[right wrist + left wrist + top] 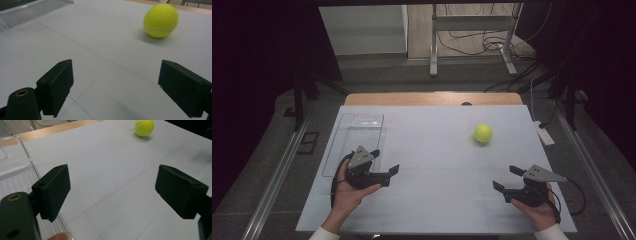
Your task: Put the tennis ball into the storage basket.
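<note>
The fuzzy yellow-green tennis ball rests on the pale grey table mat, in the far right part of it, well apart from both of your grippers. Your right gripper sits near the mat's near right corner with its jaws spread wide and nothing between them; in the right gripper view the ball lies ahead and a little to the right of the gap, with bare mat between jaws and ball. Your left gripper is held at the near left, jaws likewise wide apart and empty; in the left gripper view the ball appears far off at the top edge, across open mat. A clear rectangular plastic tray lies on the left side of the mat, just beside your left gripper, and its rim runs along the left of that gripper's view. Nothing stands between either gripper and the ball. Beyond the mat, the wooden table edge shows; behind it stands a grey metal frame with black cables on the floor.
</note>
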A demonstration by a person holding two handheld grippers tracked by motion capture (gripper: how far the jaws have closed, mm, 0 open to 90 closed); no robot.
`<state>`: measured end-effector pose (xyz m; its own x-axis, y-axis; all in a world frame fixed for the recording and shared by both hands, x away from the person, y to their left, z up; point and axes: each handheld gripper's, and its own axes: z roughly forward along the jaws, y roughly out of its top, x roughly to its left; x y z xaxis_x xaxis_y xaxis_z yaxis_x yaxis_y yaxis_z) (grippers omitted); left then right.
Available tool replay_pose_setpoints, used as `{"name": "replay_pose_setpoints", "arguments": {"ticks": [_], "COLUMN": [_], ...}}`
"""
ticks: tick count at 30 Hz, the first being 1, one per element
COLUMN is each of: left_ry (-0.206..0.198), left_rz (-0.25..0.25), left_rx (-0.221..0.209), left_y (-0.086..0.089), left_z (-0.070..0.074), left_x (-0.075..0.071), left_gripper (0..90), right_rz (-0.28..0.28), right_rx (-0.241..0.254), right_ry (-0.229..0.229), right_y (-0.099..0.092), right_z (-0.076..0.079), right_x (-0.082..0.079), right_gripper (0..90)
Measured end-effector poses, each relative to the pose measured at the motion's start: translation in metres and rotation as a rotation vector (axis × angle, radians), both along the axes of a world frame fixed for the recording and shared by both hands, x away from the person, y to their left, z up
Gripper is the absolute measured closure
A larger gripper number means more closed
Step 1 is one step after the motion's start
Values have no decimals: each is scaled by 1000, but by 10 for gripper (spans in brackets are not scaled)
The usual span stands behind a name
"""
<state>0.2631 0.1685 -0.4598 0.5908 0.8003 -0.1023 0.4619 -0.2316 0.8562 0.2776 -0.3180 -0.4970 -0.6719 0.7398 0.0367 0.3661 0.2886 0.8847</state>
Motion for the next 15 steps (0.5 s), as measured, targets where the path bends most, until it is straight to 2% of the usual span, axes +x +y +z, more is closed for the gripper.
{"name": "replay_pose_setpoints", "arguments": {"ticks": [15], "left_ry": [13], "left_rz": [-30], "left_rx": [18], "left_y": [-15], "left_z": [1], "left_x": [14], "left_gripper": [143], "right_rz": [-4], "right_rx": [1], "right_ry": [-2], "right_y": [-1], "right_z": [0], "right_x": [0], "right_gripper": [133]}}
